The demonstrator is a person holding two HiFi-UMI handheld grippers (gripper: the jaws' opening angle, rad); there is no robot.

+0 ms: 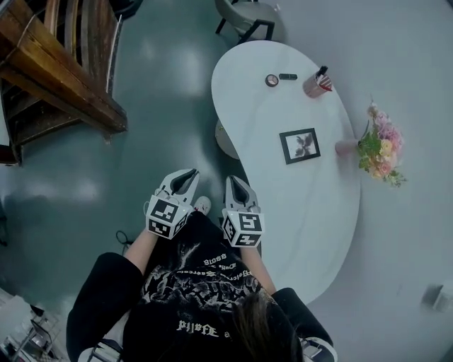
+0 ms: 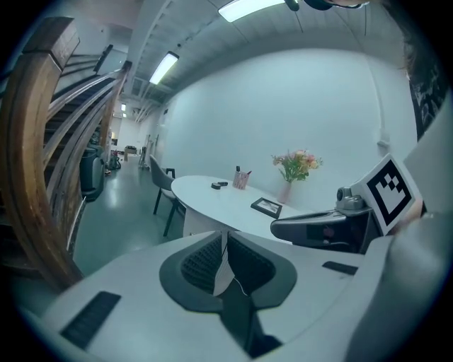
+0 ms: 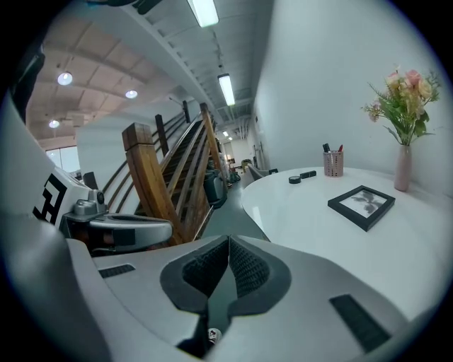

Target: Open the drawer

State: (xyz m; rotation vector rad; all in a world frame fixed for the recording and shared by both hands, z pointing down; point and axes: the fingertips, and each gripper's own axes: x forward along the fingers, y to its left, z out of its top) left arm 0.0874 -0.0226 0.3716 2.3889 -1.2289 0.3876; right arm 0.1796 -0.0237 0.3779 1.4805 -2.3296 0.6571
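No drawer shows in any view. In the head view a person stands at the near left edge of a white curved table (image 1: 283, 205) and holds both grippers out side by side above the floor. The left gripper (image 1: 187, 177) is shut with nothing between its pads, as its own view confirms (image 2: 225, 237). Just to its right, the right gripper (image 1: 236, 182) is also shut and empty (image 3: 228, 244). Each one appears in the other's view: the right gripper (image 2: 318, 228) and the left gripper (image 3: 120, 228).
On the table lie a black picture frame (image 1: 299, 146), a pink pen cup (image 1: 316, 84), a flower vase (image 1: 379, 148) and two small dark items (image 1: 279, 78). A chair (image 1: 248, 18) stands at the far end. A wooden staircase (image 1: 56, 63) rises at the left.
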